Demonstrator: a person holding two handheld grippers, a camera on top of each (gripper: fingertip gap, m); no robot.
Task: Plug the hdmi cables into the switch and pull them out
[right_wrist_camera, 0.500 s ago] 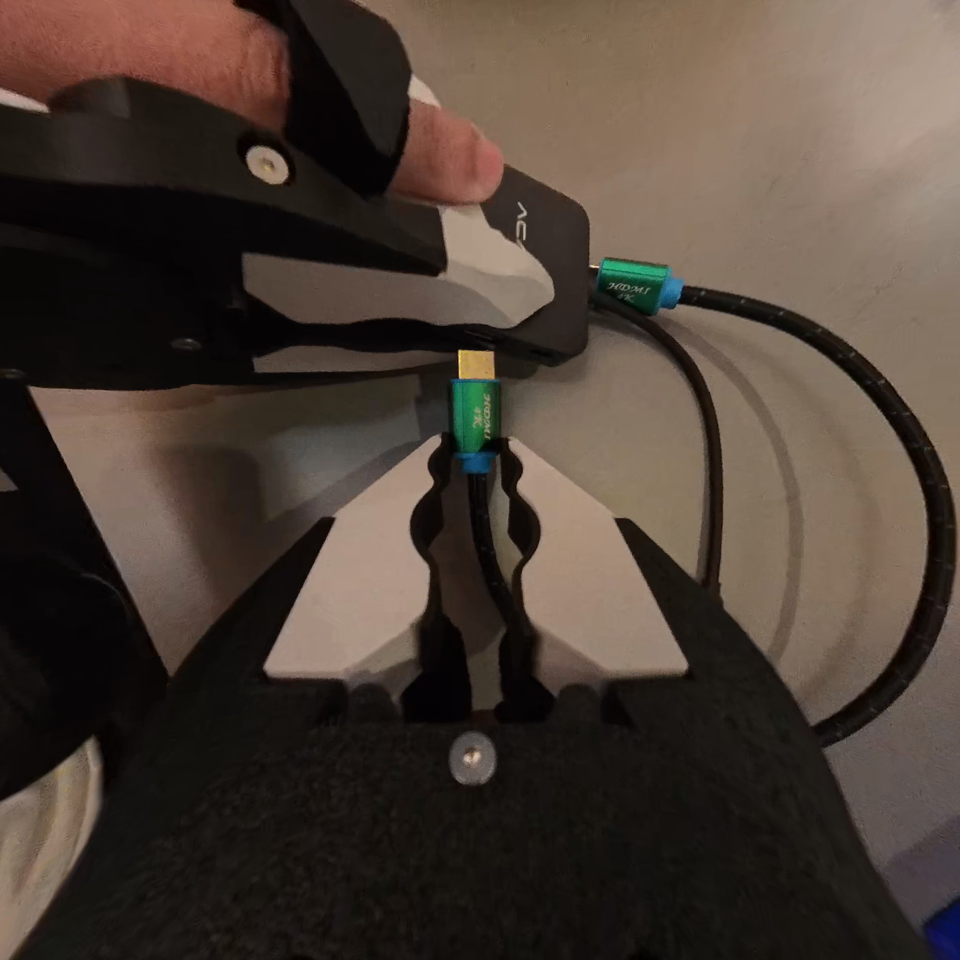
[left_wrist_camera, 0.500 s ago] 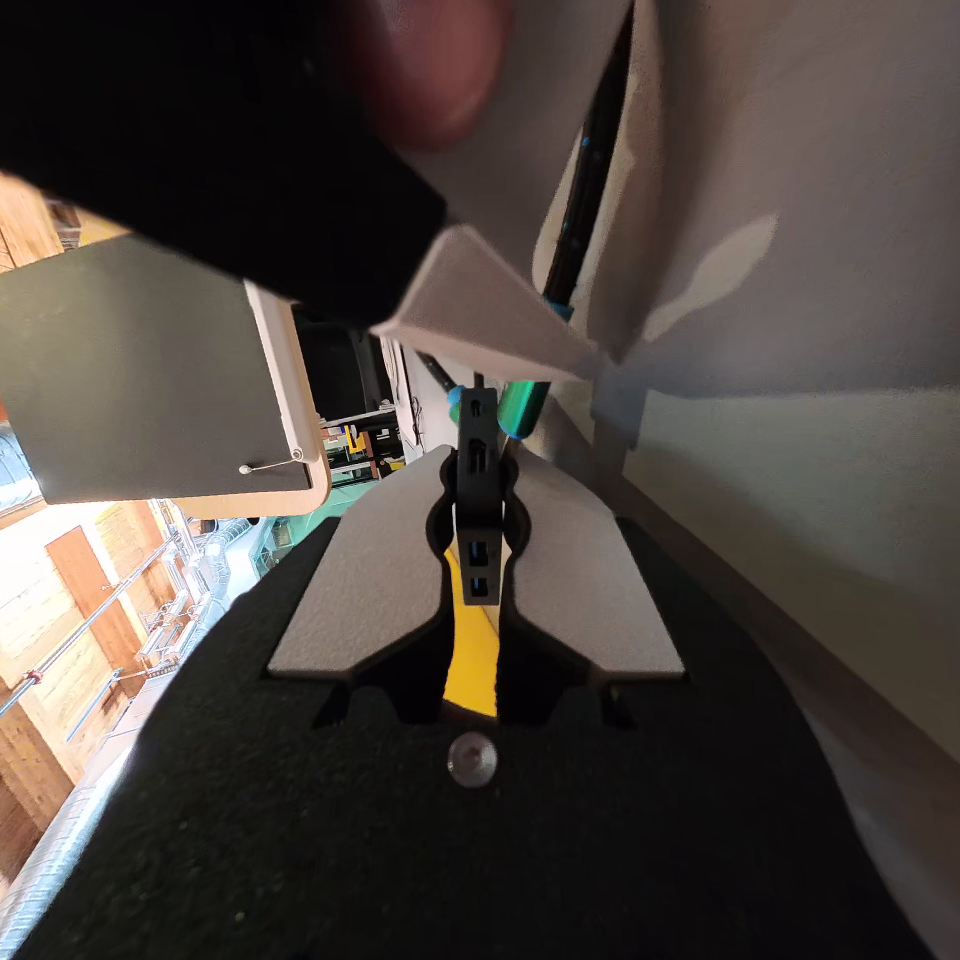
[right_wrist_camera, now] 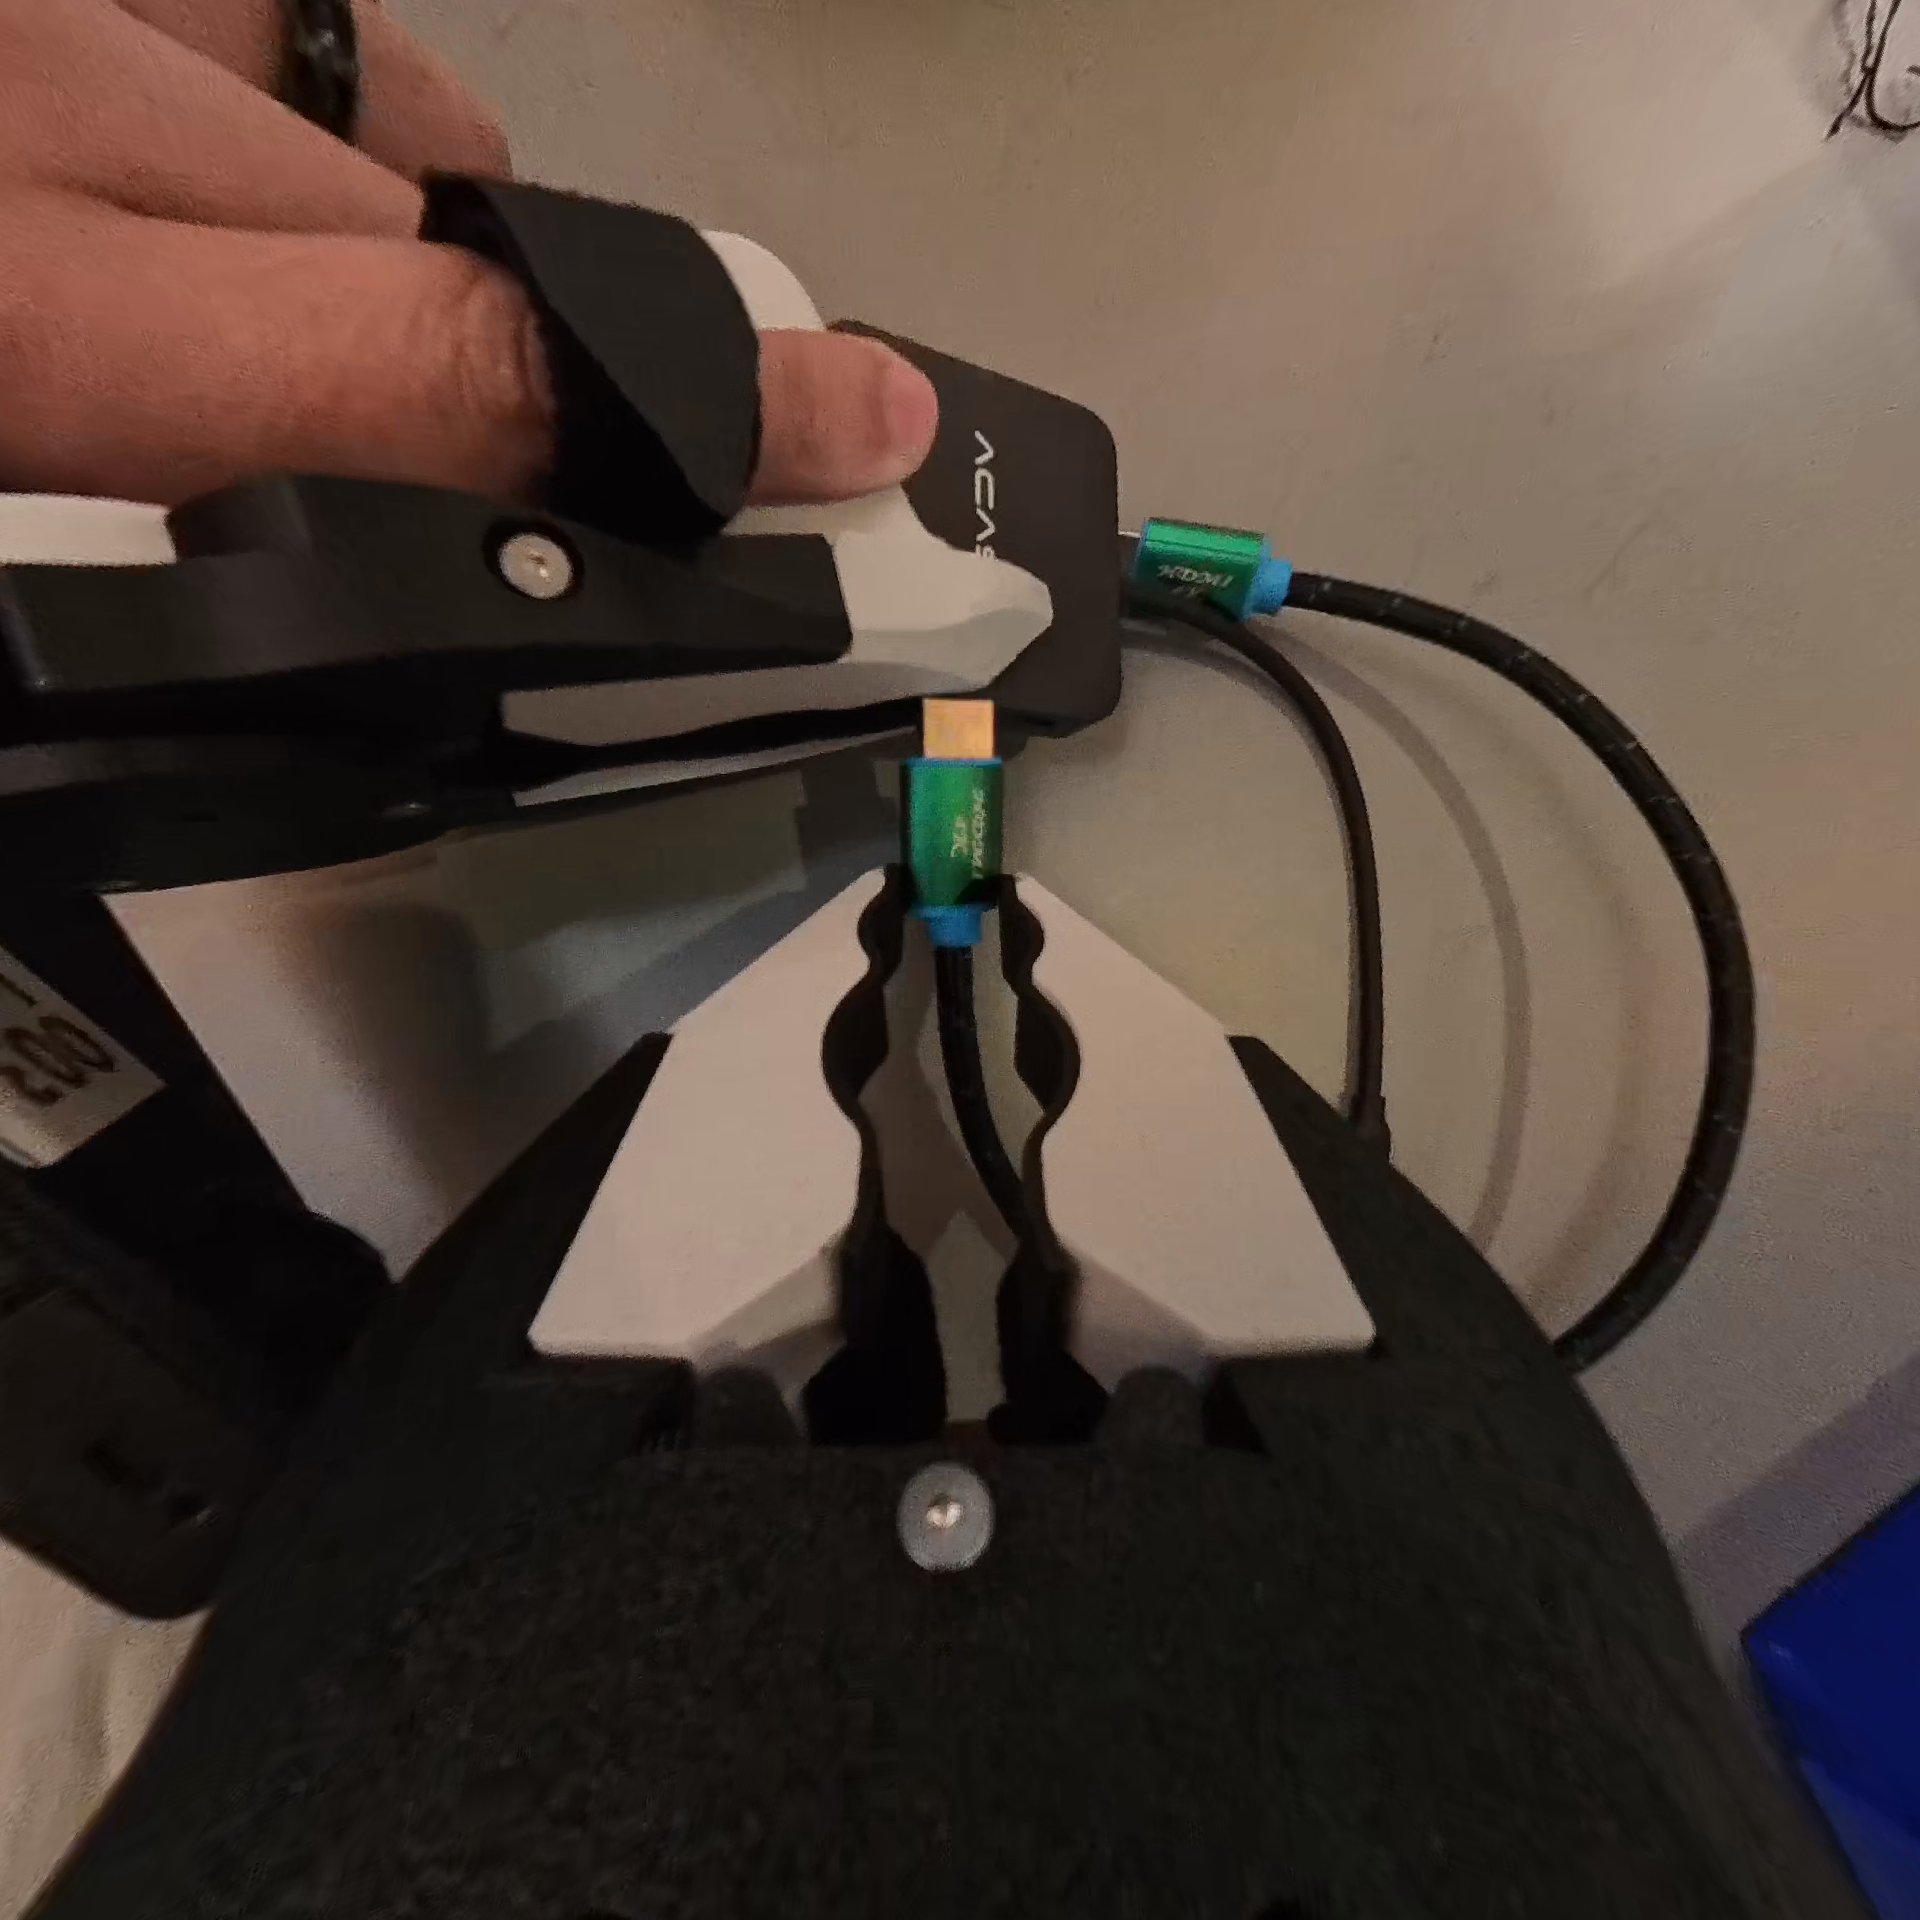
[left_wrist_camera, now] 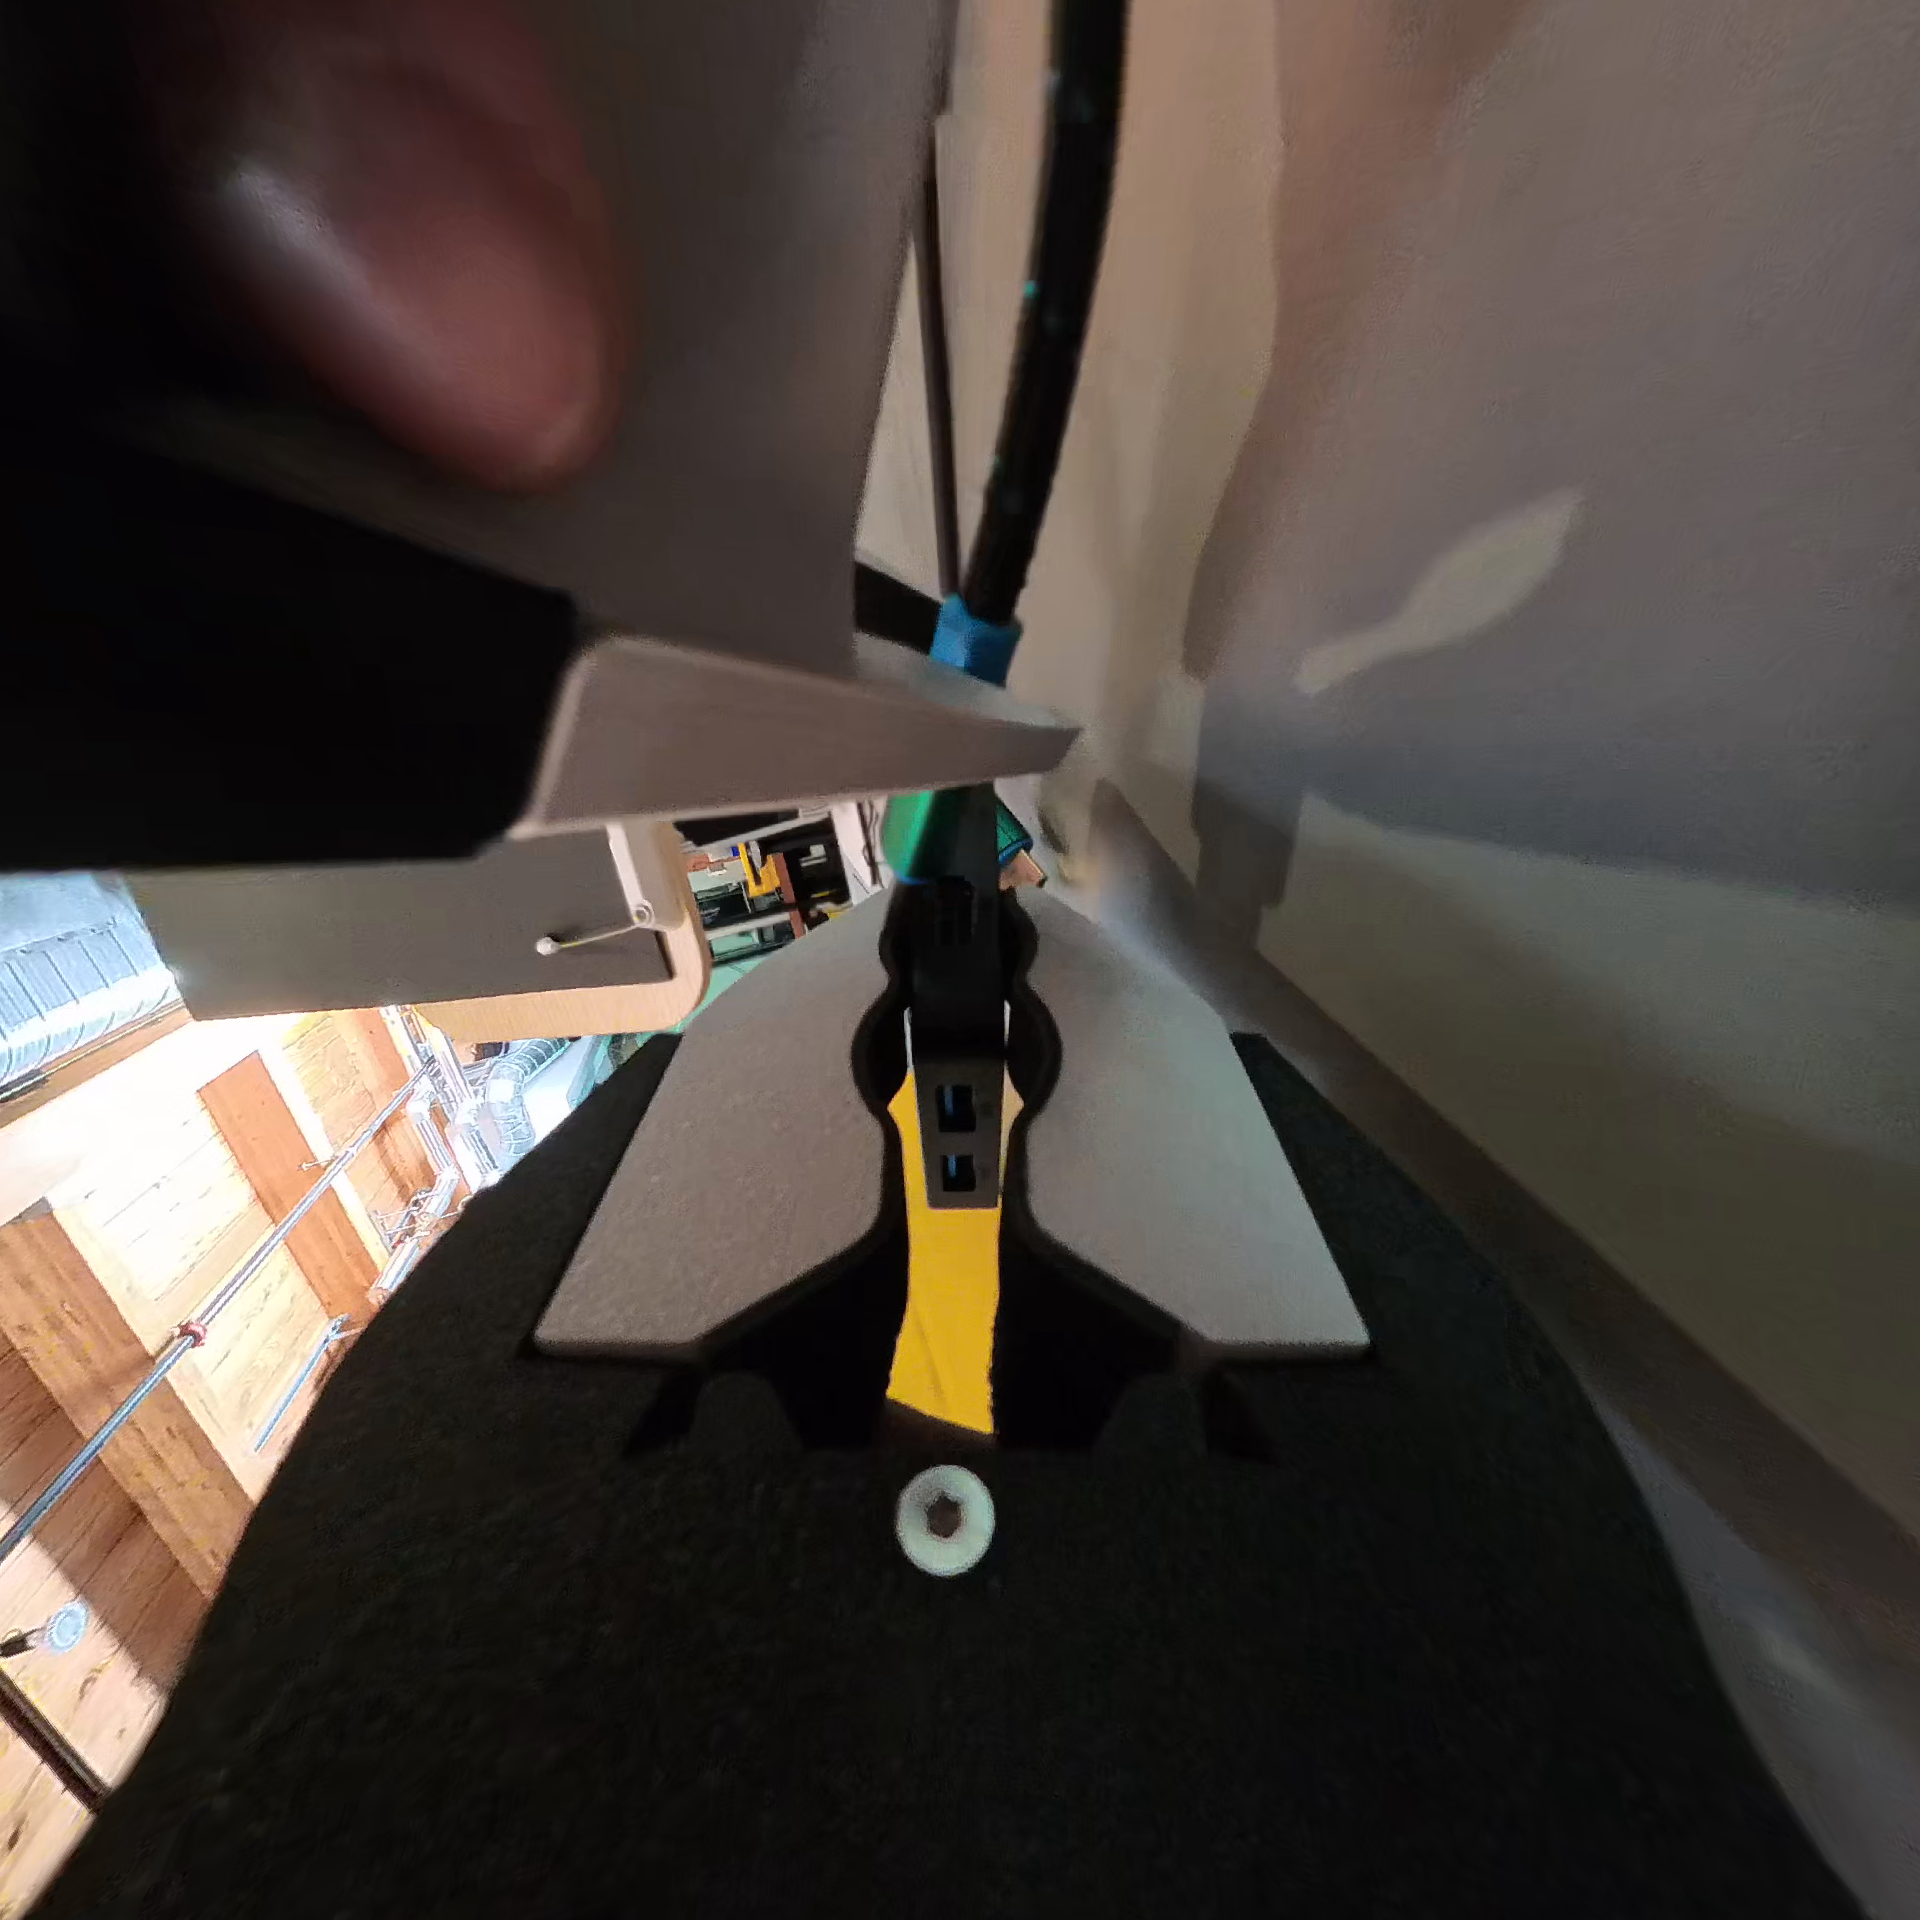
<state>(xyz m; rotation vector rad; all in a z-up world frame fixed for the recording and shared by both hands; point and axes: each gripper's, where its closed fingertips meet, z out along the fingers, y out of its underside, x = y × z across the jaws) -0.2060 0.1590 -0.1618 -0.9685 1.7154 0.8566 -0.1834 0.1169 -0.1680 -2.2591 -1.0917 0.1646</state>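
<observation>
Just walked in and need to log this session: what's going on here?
A person is working with a handheld tool in each hand. The left tool is clamped on a black switch and holds it off the table. The right tool grips a green HDMI plug by its blue collar, gold tip pointing at the switch's near edge, not yet inserted. A second green plug is at the switch's right end and looks plugged in; its braided cable loops across the table.

Each gripper is a rough black body carrying two pale grey wedge fingers with wavy black inner edges and a silver screw at the centre: the left gripper (left_wrist_camera: 951, 940), the right gripper (right_wrist_camera: 951, 904). A black strap loops over the person's hand (right_wrist_camera: 343, 343).
</observation>
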